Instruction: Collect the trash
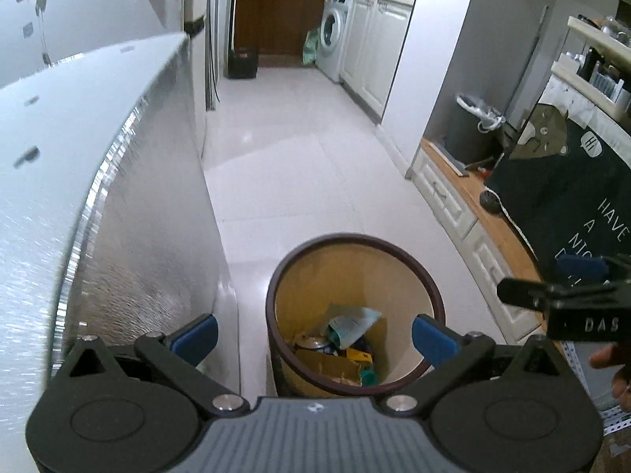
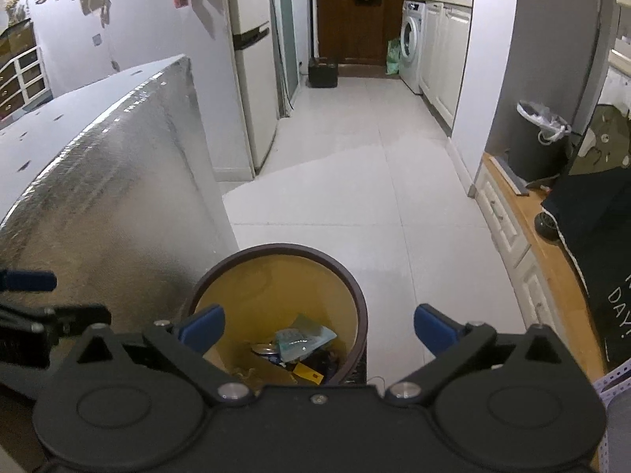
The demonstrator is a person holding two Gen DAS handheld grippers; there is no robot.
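A round yellow bin with a dark brown rim [image 1: 430, 287] stands on the white tiled floor, also in the right wrist view [image 2: 355, 287]. Inside lie a teal wrapper [image 1: 351, 325], a can [image 1: 311, 343], cardboard and other scraps; the wrapper also shows in the right wrist view [image 2: 301, 341]. My left gripper [image 1: 314, 335] is open and empty above the bin. My right gripper [image 2: 319, 329] is open and empty above the bin too. The right gripper shows at the right edge of the left wrist view [image 1: 552, 287].
A silver foil-covered table [image 1: 79, 181] stands close on the left of the bin. A wooden-topped cabinet [image 1: 473, 197] with a dark cloth [image 1: 572, 197] runs along the right. A grey lined bin [image 1: 471, 130] stands there. A washing machine [image 1: 333, 35] is far down the corridor.
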